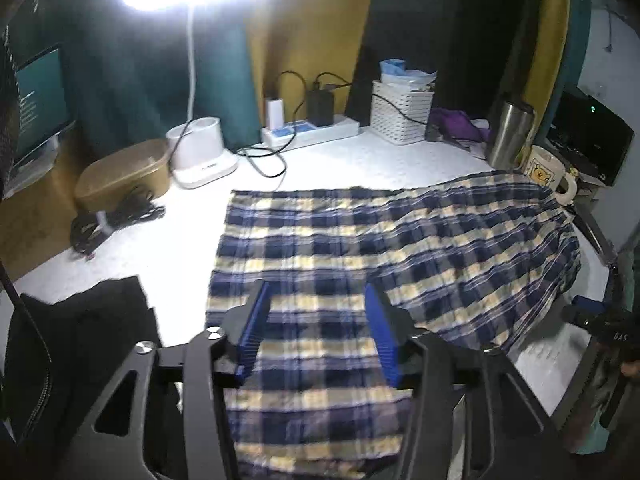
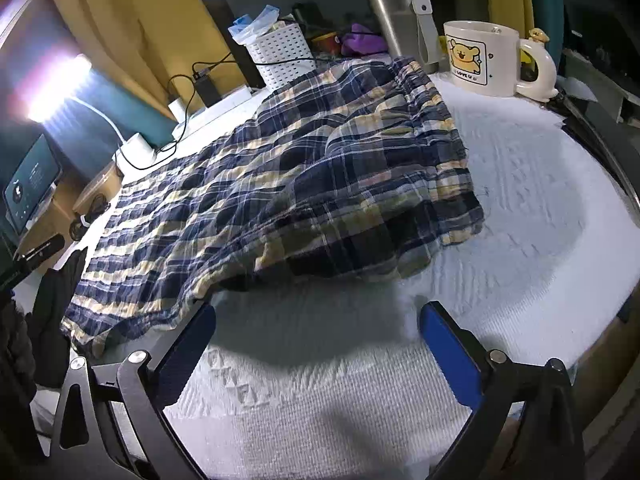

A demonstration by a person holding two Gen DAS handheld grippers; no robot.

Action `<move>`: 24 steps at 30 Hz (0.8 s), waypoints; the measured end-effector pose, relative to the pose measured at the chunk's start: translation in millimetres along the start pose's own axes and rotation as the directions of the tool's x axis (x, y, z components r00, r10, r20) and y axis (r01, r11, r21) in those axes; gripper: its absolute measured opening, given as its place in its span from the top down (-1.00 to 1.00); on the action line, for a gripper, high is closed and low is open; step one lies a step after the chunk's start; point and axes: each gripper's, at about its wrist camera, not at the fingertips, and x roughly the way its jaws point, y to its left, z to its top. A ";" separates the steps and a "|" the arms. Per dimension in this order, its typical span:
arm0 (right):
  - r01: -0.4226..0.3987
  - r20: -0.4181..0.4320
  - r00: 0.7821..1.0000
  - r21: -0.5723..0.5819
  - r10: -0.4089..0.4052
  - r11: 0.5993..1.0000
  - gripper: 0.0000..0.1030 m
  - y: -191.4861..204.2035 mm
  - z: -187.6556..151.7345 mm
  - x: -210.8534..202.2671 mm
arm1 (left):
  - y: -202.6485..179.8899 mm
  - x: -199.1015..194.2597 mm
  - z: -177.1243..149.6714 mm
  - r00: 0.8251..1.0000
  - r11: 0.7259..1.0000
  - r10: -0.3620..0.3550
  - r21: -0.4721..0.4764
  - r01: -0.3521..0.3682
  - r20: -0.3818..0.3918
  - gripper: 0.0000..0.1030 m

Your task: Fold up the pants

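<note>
Left tool (image 1: 316, 332) spread wide, holding nothing, blue pads poised above near end of plaid pants (image 1: 360, 248). Right tool (image 2: 316, 356) also wide, empty, over bare white counter (image 2: 540, 200), just near pants' hem edge. Pants lie flat along counter, waistband at far right beside bear mug (image 2: 480, 58) and steel tumbler (image 2: 390, 4). White basket (image 1: 400, 112) far behind; black garment (image 1: 80, 340) near left.
</note>
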 end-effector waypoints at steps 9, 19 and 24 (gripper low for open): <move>-0.077 -0.001 0.997 0.065 0.077 0.995 -1.00 1.7 15.0 12.0 | 0.6 25.3 2.0 0.998 1.000 -0.031 -0.005 0.031 -0.053 0.03; -0.090 0.056 0.995 0.120 0.084 0.989 -1.00 -0.8 41.8 33.8 | 34.1 48.7 -11.9 0.993 0.999 0.012 -0.040 -0.016 -0.117 0.03; -0.056 0.052 0.997 0.065 0.053 0.996 -1.00 5.1 52.6 44.8 | 54.3 56.3 -23.4 0.987 0.996 0.049 -0.069 -0.060 -0.152 0.03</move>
